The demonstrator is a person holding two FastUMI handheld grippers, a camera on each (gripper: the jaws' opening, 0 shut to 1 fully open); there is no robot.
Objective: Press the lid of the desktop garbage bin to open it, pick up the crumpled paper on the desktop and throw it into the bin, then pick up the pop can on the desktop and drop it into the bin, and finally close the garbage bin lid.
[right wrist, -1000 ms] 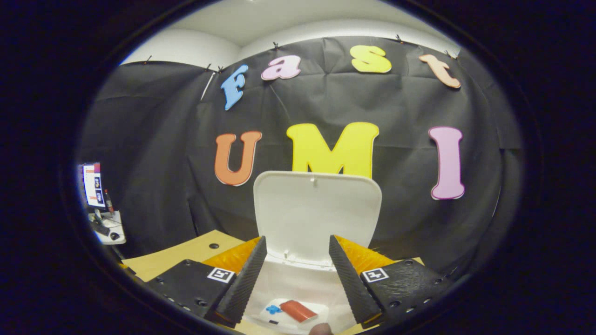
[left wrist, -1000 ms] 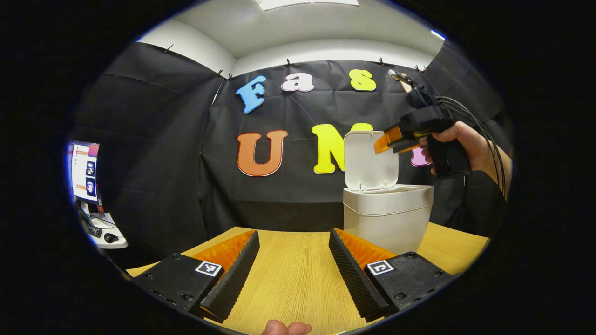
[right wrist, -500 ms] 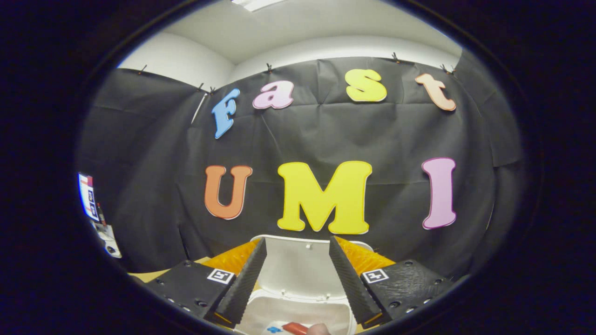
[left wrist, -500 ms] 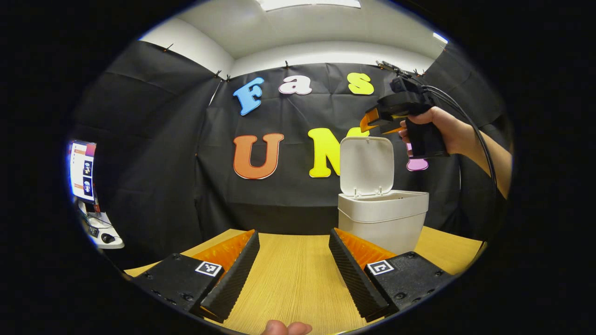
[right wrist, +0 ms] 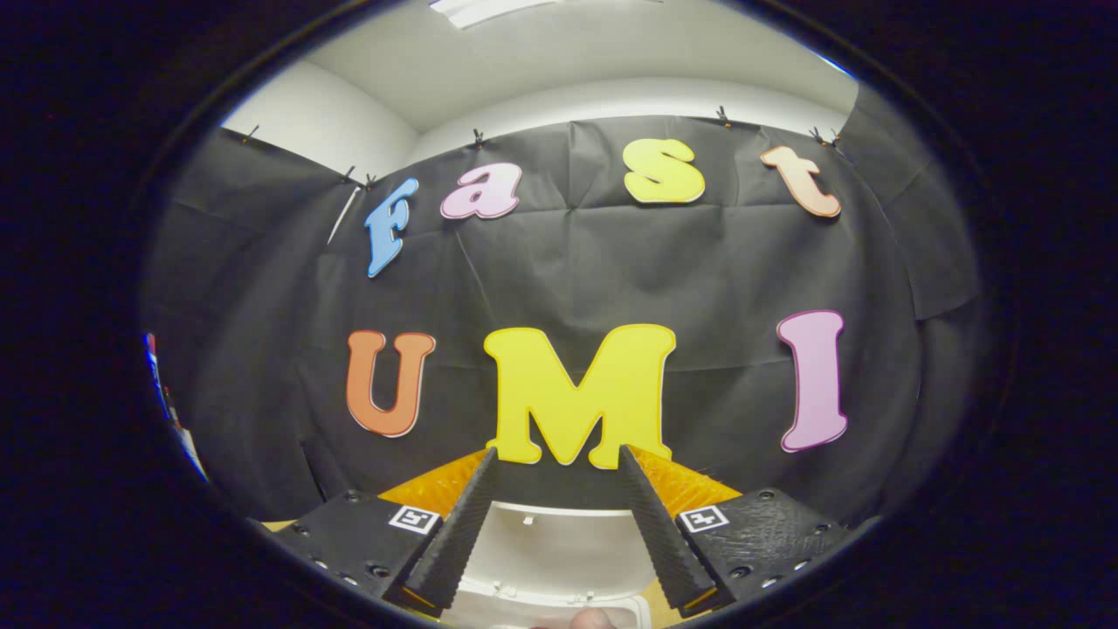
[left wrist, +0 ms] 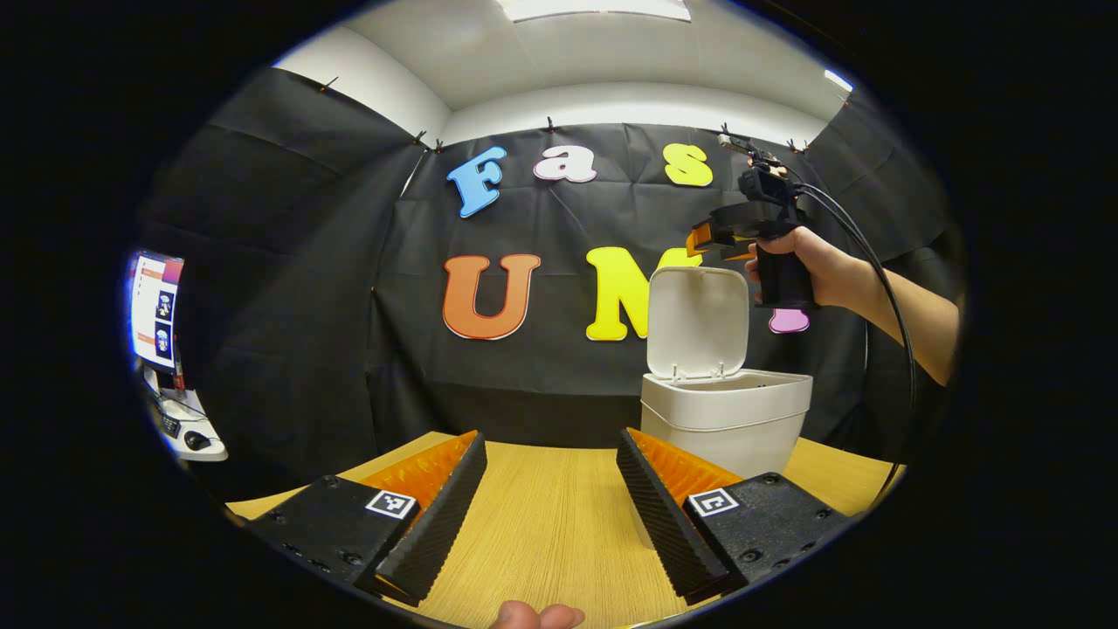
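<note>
On the far right of the surface (left wrist: 559,524) the bin (left wrist: 727,424) stands with its lid (left wrist: 697,321) upright; the right claw (left wrist: 709,241), empty with fingers parted, hovers just above the lid's top edge, nearer than the wide, empty left claw (left wrist: 546,511), so closing looks next.

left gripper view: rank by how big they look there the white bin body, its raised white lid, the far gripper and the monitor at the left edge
1. White plastic bin body, largest.
2. Raised white lid, slightly smaller.
3. Lit monitor at the left edge and the far right gripper look alike; edge distortion makes ranking them unsure.
</note>
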